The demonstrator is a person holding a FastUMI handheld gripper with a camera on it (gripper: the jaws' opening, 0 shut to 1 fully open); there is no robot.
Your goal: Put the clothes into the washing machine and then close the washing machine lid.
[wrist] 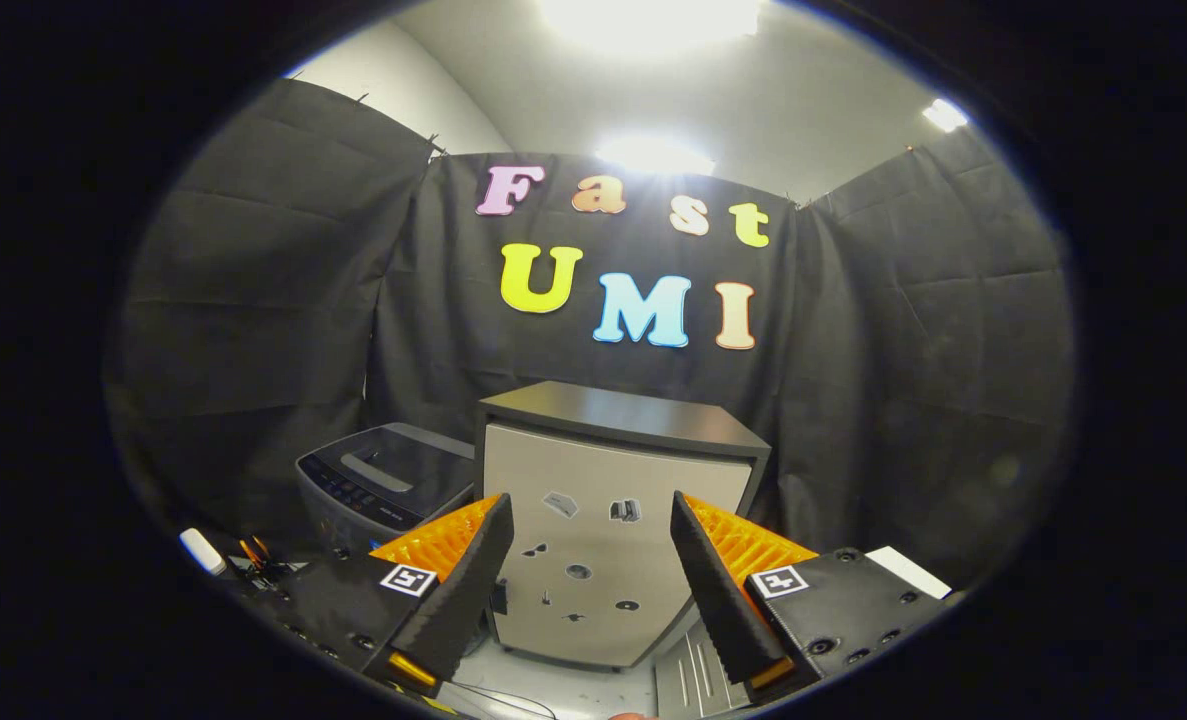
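My gripper (591,520) is wide open, fingers spread well apart with nothing between them but air; I hold nothing. The fingers are wedge-shaped slabs with a rough, foam-like face and ribbed outer sides, each mounted on a dark block carrying a small square marker tag. Straight ahead between the fingers stands a small boxy cabinet (603,520), pale matte front, dark flat slab top, front face dotted with little dark stickers or magnets, too small to make out. The washing machine (378,480) sits to the left of the cabinet, just beside it, beyond my left finger: a grey plastic top-loader, squat and boxy, its dark glossy lid closed and lying flat, a recessed handle in the lid and a control strip along the near edge. Its front faces toward me and slightly left. Left of it, a small white cylinder-like object (201,551) and some orange-and-black clips or wires (256,560), unclear. The surface below the cabinet is pale and smooth. Wrinkled black cloth walls the booth on three sides; white ceiling above with bright lights.
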